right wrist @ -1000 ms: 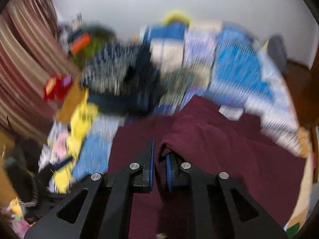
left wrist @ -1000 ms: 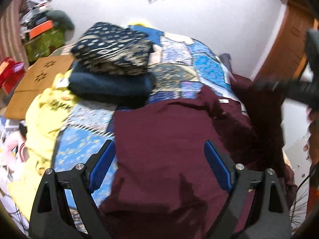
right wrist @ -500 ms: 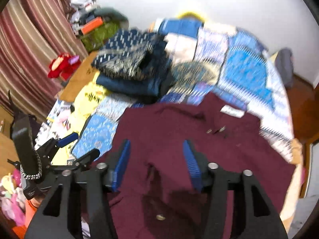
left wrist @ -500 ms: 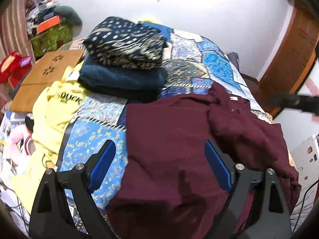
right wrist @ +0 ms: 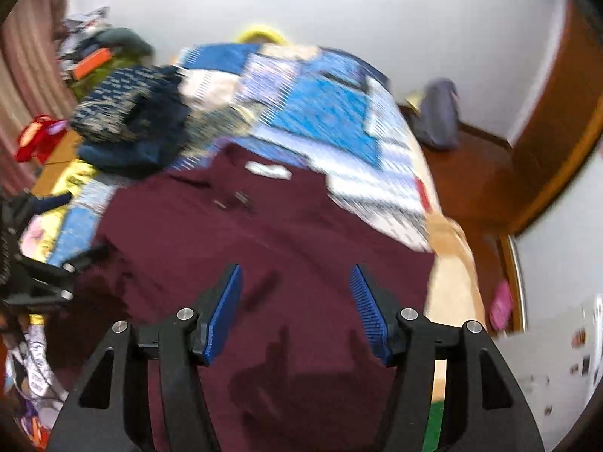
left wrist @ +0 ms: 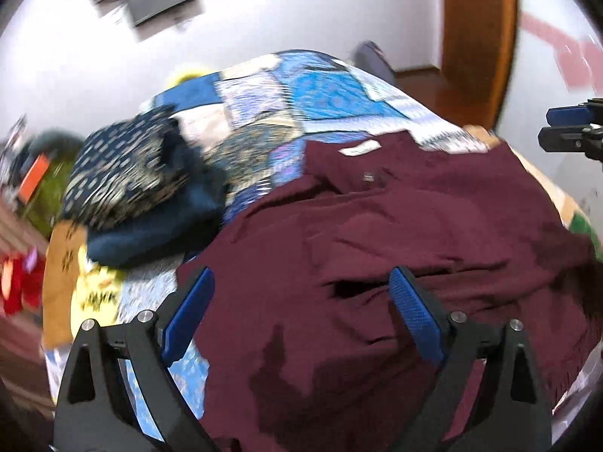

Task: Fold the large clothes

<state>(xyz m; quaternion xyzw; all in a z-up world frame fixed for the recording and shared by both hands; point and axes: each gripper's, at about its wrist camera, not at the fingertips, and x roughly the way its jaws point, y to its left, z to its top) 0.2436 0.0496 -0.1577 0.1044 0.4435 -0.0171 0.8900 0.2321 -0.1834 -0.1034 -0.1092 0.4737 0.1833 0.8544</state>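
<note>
A large maroon shirt (left wrist: 377,233) lies spread and wrinkled on the near end of the bed, its white neck label (left wrist: 358,148) at the far side. It also shows in the right wrist view (right wrist: 264,248). My left gripper (left wrist: 301,309) is open and empty above the shirt's near left part. My right gripper (right wrist: 296,305) is open and empty above the shirt's near middle. The right gripper also shows at the right edge of the left wrist view (left wrist: 573,128).
A blue patchwork bedspread (left wrist: 320,94) covers the bed. A stack of folded dark blue clothes (left wrist: 139,180) sits at its far left. A yellow garment (left wrist: 94,290) lies at the left edge. A wooden door frame (left wrist: 475,37) stands at the right.
My right gripper opened and let go of the maroon shirt, which now lies flatter on the bed. Both cameras swung to the right, and my right gripper opened wider.
</note>
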